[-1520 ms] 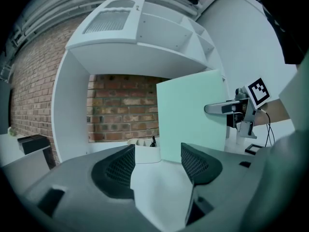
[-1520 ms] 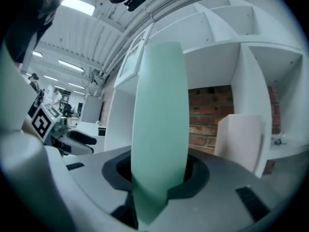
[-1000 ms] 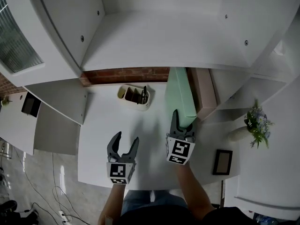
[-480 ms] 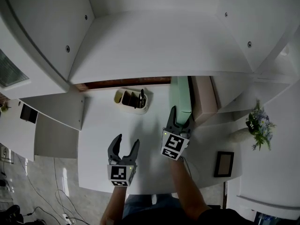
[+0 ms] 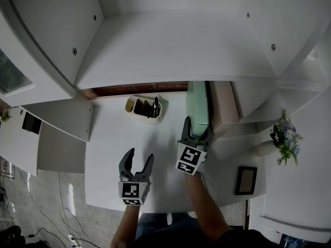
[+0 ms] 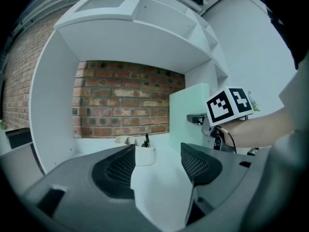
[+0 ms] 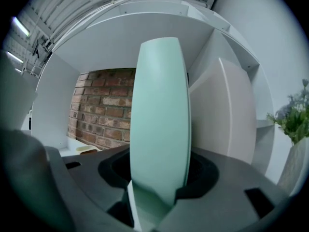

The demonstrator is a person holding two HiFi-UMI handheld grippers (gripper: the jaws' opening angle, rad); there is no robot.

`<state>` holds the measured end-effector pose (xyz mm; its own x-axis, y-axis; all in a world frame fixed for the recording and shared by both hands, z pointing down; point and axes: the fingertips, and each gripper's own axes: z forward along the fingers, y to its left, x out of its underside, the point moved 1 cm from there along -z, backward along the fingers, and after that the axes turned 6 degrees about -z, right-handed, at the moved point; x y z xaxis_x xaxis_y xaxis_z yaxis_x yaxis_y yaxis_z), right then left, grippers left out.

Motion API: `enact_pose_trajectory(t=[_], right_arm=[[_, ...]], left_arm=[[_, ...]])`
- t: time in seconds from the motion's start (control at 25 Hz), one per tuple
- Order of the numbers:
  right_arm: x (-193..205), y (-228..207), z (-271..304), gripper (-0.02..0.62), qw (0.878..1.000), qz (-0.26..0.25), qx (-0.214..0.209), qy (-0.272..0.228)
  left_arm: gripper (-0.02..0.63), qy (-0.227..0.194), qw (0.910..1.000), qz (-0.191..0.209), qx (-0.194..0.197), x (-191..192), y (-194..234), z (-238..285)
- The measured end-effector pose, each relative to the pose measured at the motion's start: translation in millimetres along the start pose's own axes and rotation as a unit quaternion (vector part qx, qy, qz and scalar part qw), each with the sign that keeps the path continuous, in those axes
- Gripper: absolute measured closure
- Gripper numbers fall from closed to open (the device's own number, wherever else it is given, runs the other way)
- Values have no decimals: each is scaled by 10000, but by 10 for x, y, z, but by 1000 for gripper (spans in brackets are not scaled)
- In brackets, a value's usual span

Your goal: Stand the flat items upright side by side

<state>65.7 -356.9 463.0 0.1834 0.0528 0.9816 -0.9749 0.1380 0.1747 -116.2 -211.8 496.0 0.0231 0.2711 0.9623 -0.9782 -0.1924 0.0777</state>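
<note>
Right tool (image 5: pixel 195 129) jaws are opening around the upright mint board (image 5: pixel 198 105), which stands on the worktop (image 5: pixel 119 138) just beside the pink board (image 5: pixel 223 105), while the left tool (image 5: pixel 136 158) gapes empty; once let go, it may topple left, since I can't tell if it leans on its neighbour.

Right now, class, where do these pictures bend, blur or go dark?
Head view: shelf edges bow, light is even. Left gripper view: corners go black, brick wall curves. Right gripper view: green board bulges like a barrel, its near end soft.
</note>
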Motion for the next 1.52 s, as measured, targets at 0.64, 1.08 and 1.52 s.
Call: enact_pose_trajectory(t=[0.64,1.08,1.52], right_arm=[[-303,-86,-828,388,9982,195,-428,-384],[-199,-406,-1564,597,9948,235,-928,-343],[-10,-432,-1965,598,9912,221,-1287,-199]], left_arm=[[322,-379,9990,-73,-214,-169,-106,-296],[588,-622,9976,-184,-249,-218,-399,-688],[597,-429,9981,-379,-235,-76,-565,-857]])
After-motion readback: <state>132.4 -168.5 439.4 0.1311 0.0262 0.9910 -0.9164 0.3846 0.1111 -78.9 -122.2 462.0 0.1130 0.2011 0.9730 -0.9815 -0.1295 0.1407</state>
